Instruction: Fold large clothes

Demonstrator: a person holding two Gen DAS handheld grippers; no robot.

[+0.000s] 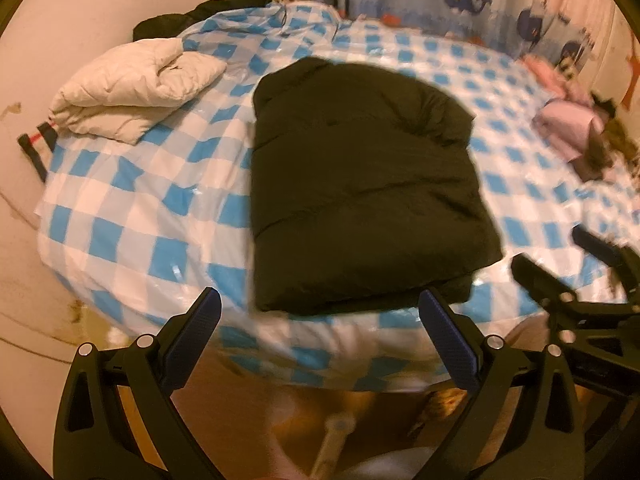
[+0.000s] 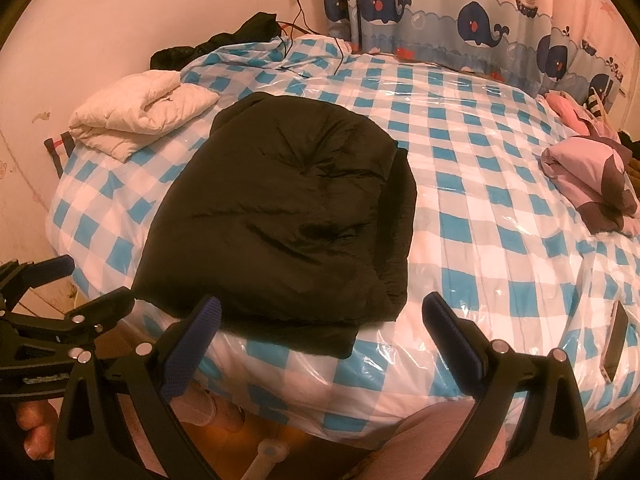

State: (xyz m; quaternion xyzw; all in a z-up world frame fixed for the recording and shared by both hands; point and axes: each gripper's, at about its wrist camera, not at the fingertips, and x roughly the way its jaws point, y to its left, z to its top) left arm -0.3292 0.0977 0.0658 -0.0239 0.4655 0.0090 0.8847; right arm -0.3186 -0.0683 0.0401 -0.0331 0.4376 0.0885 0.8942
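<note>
On the one bed with a blue-and-white checked plastic-covered sheet lie three folded padded garments: one black puffy jacket in the middle, one cream quilted jacket at the far left, one pink-and-brown padded jacket at the right. One dark crumpled garment sits at the far left corner. One whale-print curtain hangs beyond. One flat dark phone-like slab rests near right.

jacket mid-bed | quilt behind-left | bundle right
</note>
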